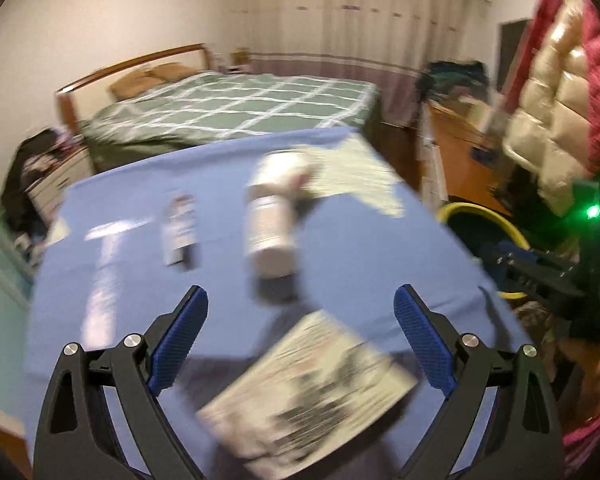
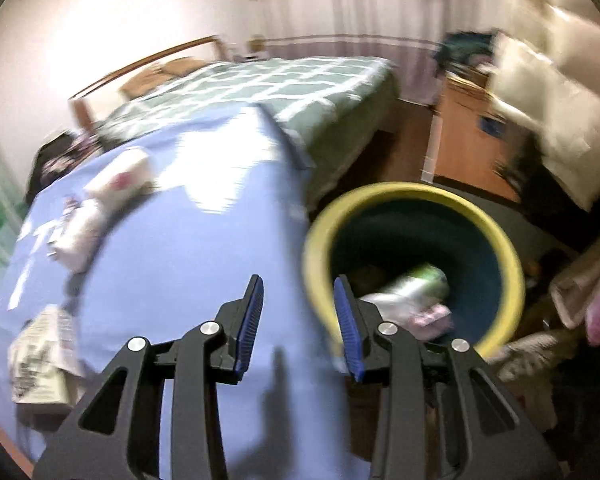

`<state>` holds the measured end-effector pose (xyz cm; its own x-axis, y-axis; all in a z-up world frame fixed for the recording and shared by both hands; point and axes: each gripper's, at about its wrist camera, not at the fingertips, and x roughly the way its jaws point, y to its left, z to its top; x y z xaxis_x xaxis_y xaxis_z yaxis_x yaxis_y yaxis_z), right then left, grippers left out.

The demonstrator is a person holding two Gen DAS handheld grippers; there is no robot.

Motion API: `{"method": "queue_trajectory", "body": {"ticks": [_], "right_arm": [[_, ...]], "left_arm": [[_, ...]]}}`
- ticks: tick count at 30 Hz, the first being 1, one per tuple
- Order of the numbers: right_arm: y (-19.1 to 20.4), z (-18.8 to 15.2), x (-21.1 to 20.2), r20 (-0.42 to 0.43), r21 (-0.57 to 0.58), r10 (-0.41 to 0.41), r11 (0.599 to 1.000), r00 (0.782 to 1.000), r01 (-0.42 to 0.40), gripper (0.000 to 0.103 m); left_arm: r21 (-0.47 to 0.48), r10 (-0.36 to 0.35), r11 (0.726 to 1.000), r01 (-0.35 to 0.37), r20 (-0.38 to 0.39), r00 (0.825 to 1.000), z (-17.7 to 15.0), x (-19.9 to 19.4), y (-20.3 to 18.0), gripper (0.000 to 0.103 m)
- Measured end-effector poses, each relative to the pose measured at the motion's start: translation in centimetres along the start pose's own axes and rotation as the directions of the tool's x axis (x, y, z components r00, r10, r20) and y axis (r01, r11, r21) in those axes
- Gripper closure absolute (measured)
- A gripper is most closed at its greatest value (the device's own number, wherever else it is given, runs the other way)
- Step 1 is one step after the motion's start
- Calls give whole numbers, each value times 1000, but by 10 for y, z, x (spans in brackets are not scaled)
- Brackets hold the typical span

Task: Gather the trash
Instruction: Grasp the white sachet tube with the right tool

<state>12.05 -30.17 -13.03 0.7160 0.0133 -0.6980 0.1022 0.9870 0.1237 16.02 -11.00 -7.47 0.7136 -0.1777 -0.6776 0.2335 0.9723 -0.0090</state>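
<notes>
My left gripper (image 1: 302,296) is open wide above the blue-covered table (image 1: 360,248), with nothing between its fingers. Just below it lies a printed paper box (image 1: 308,396). Farther off lie a white bottle (image 1: 270,224), a white container (image 1: 284,168) behind it, and a small slim bottle (image 1: 178,228). My right gripper (image 2: 298,284) is partly open and empty, at the table's right edge beside the yellow-rimmed bin (image 2: 412,192). Inside the bin lie a green can (image 2: 420,284) and a pink wrapper (image 2: 432,316). The box (image 2: 44,360) and white bottle (image 2: 76,240) show at the left.
A pale sheet (image 1: 356,172) lies at the table's far right corner. Behind the table stands a bed with a green checked cover (image 1: 240,108). A wooden cabinet (image 1: 460,152) and hanging padded jackets (image 1: 556,92) fill the right side. The bin (image 1: 480,216) stands on the floor right of the table.
</notes>
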Motion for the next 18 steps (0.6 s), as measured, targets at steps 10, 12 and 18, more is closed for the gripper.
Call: {"method": "queue_trajectory", "body": {"ticks": [10, 12, 18], "right_arm": [[160, 54, 28, -65, -246, 195, 947, 979, -206, 68], [193, 63, 39, -106, -278, 235, 926, 966, -256, 68], [275, 80, 92, -265, -324, 243, 889, 933, -323, 68]], "left_arm": [[-152, 175, 973, -174, -4, 985, -46, -39, 117, 8], [-164, 184, 969, -183, -8, 983, -51, -41, 129, 8], [-191, 211, 959, -209, -10, 977, -59, -45, 146, 8]]}}
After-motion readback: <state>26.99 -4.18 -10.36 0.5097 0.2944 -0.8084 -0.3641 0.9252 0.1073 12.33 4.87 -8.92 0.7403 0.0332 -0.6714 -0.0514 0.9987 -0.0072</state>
